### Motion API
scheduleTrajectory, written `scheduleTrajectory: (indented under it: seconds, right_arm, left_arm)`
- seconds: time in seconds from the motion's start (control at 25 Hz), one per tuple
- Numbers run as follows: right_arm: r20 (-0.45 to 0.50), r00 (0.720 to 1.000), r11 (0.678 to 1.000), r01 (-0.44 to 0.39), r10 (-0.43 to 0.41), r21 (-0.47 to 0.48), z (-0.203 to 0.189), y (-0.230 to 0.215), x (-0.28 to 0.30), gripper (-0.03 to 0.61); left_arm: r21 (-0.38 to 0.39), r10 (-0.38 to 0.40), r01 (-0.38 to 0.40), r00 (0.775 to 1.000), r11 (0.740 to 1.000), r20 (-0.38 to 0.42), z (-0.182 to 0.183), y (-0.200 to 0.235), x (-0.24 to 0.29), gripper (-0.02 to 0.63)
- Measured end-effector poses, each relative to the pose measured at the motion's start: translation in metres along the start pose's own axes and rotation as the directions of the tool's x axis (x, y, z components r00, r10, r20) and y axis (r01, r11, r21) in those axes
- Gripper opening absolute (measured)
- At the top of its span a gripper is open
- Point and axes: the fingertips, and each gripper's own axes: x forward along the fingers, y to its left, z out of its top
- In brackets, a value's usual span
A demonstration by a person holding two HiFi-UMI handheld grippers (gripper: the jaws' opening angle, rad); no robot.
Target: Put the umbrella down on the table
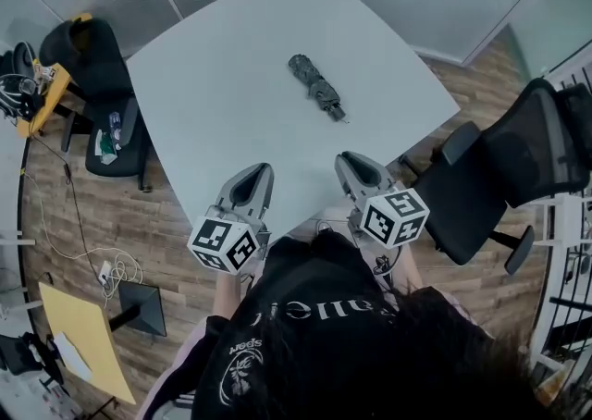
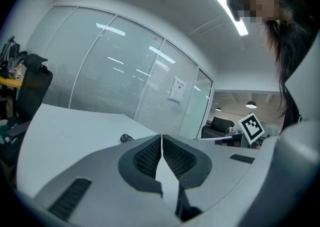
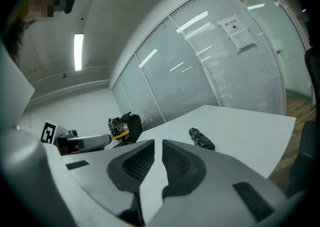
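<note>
A folded dark grey umbrella (image 1: 316, 87) lies flat on the pale table (image 1: 213, 85), right of its middle, with nothing touching it. It shows as a small dark roll (image 2: 126, 138) in the left gripper view and lies ahead to the right (image 3: 201, 139) in the right gripper view. My left gripper (image 1: 260, 169) hovers over the table's near edge, well short of the umbrella; its jaws meet at the tips (image 2: 161, 136) and hold nothing. Beside it, my right gripper (image 1: 346, 159) keeps a narrow gap (image 3: 158, 142) between its jaws, with nothing in them.
A black office chair (image 1: 513, 164) stands at the table's right corner. At the left are a chair draped with a dark jacket (image 1: 92, 57) and a seat with small items (image 1: 113, 136). Cables (image 1: 102, 265) and a yellow board (image 1: 83, 339) lie on the wooden floor.
</note>
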Motion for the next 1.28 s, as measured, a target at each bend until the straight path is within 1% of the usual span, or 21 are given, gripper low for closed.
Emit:
scheduleTrajectory:
  seconds: [0.24, 0.64, 1.28]
  right_arm:
    - [-0.031, 0.999, 0.999, -0.025, 0.024, -0.034, -0.010, 0.013, -0.002, 0.033]
    - [-0.076, 0.996, 0.993, -0.054, 0.046, -0.103, -0.018, 0.025, -0.001, 0.026]
    - [-0.092, 0.995, 0.994, -0.044, 0.035, -0.100, -0.022, 0.021, -0.001, 0.026]
  left_arm:
    - [-0.005, 0.015, -0.015, 1.000, 1.000, 0.007, -0.001, 0.000, -0.009, 0.026]
    - [-0.018, 0.022, -0.022, 1.000, 1.000, 0.010, -0.008, 0.001, -0.017, 0.026]
    - [-0.023, -0.002, 0.002, 1.000, 1.000, 0.007, -0.009, -0.005, -0.013, 0.026]
